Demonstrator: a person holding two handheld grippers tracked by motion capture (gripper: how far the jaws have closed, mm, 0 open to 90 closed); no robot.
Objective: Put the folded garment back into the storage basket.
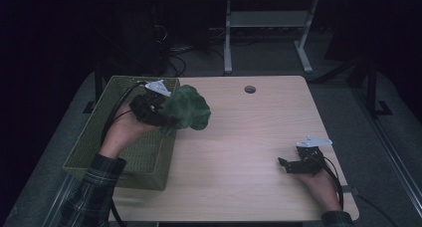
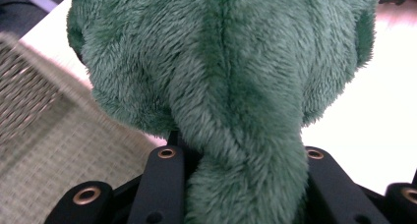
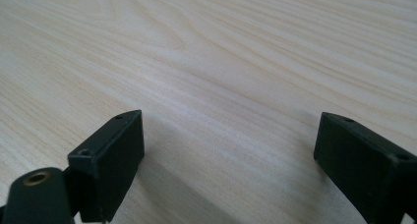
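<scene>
A pale wood counter [image 1: 239, 152] is seen with rounded corners, its near and right edges close to the right tongs [image 1: 283, 163], which are set low on the right part of the top. Wide bare wood is left across the middle and the far half, broken only by a small round hole [image 1: 250, 89] near the far edge. The left side is taken up by a green woven basket [image 1: 102, 137], set along the left edge of the counter with its open top facing up. The left tongs [image 1: 166, 118] are held above the basket's right rim, raised clear of the wood, and are pinched on a green plush toy [image 1: 186, 107]; in the left gripper view a narrow strip of the toy [image 2: 246, 180] is clamped between the two black jaws while the bulk bulges out beyond them. The fur is short, dense and dark green, with a seam running down the middle; what the toy depicts cannot be told. It hangs partly over the basket's rim and partly over the bare wood beside it. The right tongs [image 3: 228, 160] are spread wide, with nothing between the jaws but wood grain. Beyond the far edge, dark floor, cables and a white table frame [image 1: 268, 33] are noted, well apart.
</scene>
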